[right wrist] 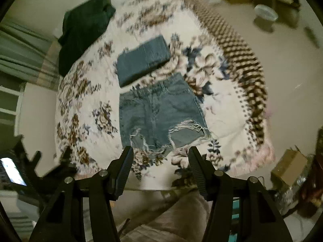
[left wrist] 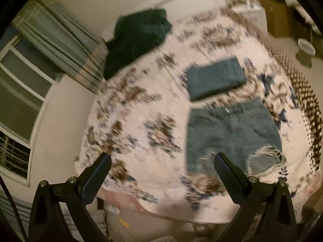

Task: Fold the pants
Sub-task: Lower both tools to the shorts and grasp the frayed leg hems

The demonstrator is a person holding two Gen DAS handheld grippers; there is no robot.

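I hold both tools above the bed (right wrist: pixel 232 109): the left hand-held gripper (left wrist: pixel 162 160) gapes wide and carries nothing, and the right hand-held gripper (right wrist: pixel 160 154) is equally spread and bare. The denim shorts (right wrist: pixel 159 117) lie flat, unfolded, just below a folded denim piece (right wrist: pixel 143 60). The frayed hems (right wrist: pixel 181 129) worry me; a finger could snag the loose threads, probably dragging the cloth askew, though blur hides detail
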